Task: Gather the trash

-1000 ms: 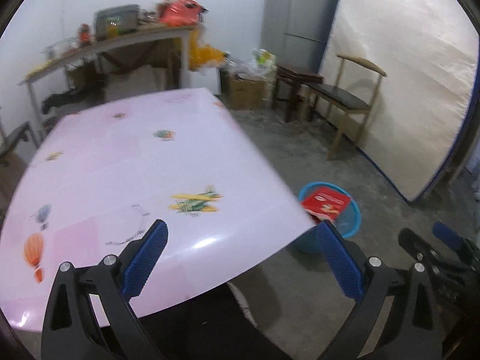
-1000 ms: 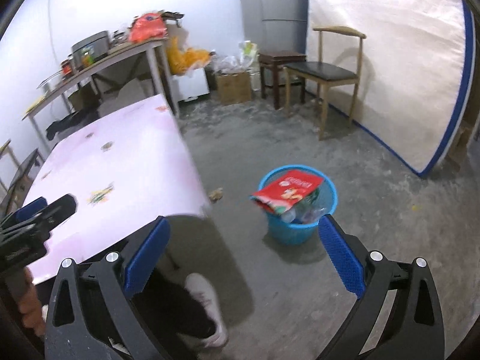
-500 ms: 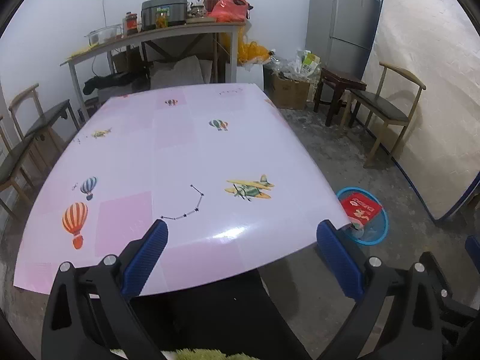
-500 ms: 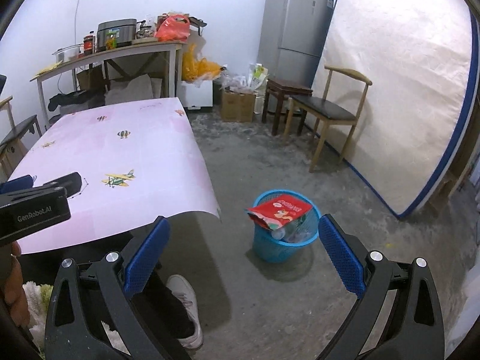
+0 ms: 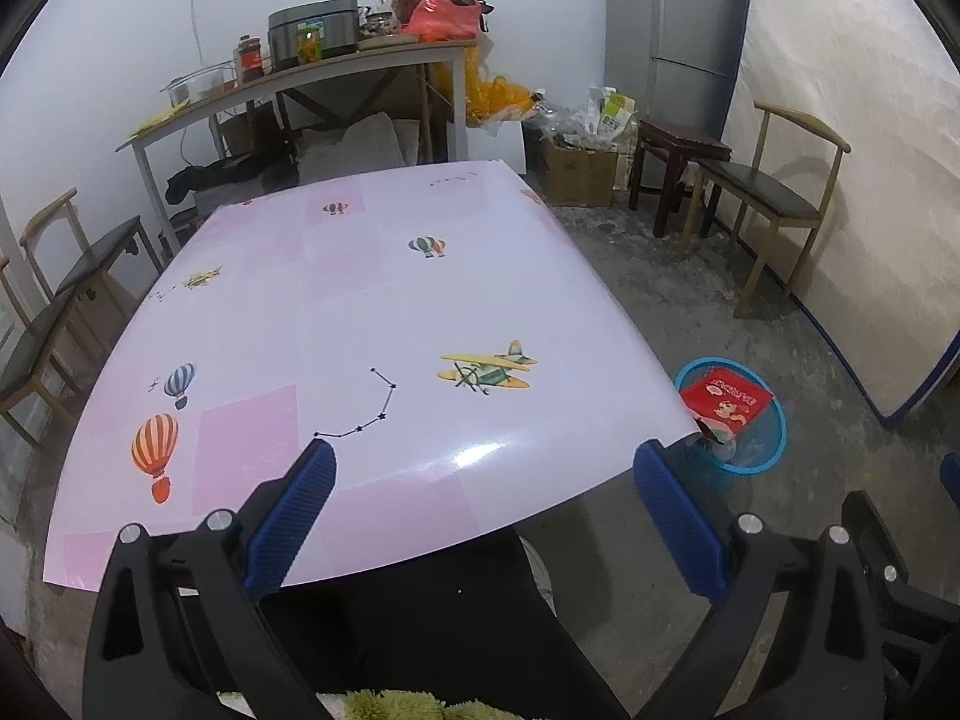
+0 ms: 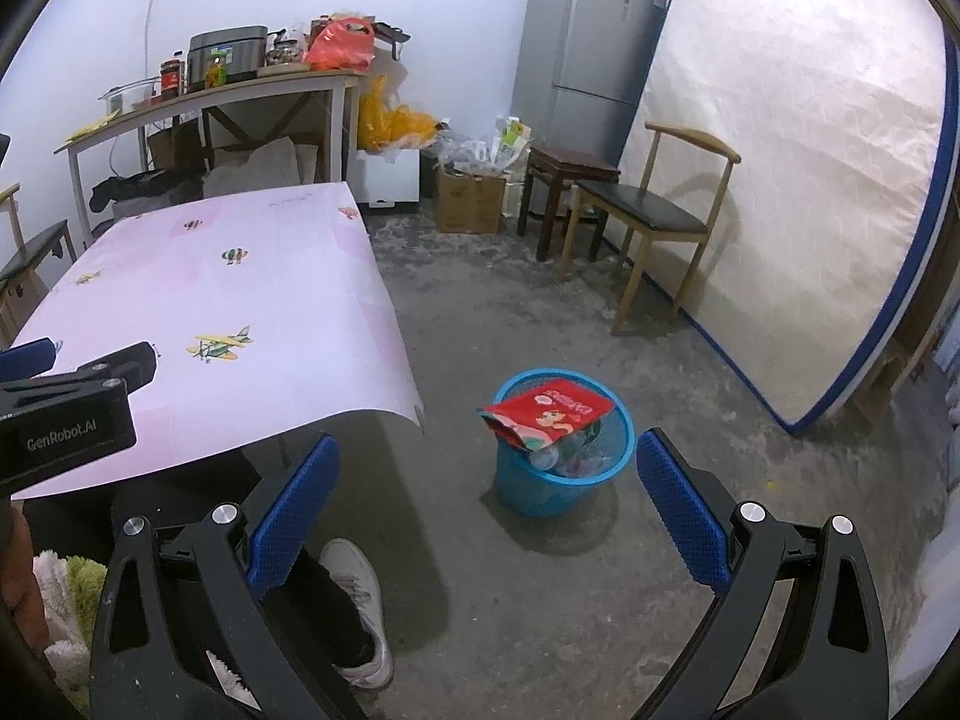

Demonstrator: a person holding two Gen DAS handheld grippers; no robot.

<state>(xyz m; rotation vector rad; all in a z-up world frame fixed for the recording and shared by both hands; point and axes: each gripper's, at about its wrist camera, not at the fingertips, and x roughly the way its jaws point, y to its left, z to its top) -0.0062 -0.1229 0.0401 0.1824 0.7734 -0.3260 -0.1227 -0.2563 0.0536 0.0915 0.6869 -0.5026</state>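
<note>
My left gripper (image 5: pixel 480 510) and right gripper (image 6: pixel 487 513) gaped wide, holding nothing. A red snack bag (image 6: pixel 549 411) lay across the blue mesh plastic bin's (image 6: pixel 540 489) rim, beside the pink table's (image 6: pixel 180 276) corner.

White walls, grey concrete floor (image 6: pixel 510 600), a mattress (image 6: pixel 798 180) leaning beside a grey fridge (image 6: pixel 588 42).

The bench (image 5: pixel 360 324) corner hides part of the blue bin (image 5: pixel 774 438) in the left wrist view. A red packet (image 6: pixel 549 411) covers most of the bin's contents; items beneath are indistinct. The left claw (image 6: pixel 66 396) is cut off at the frame edge.
</note>
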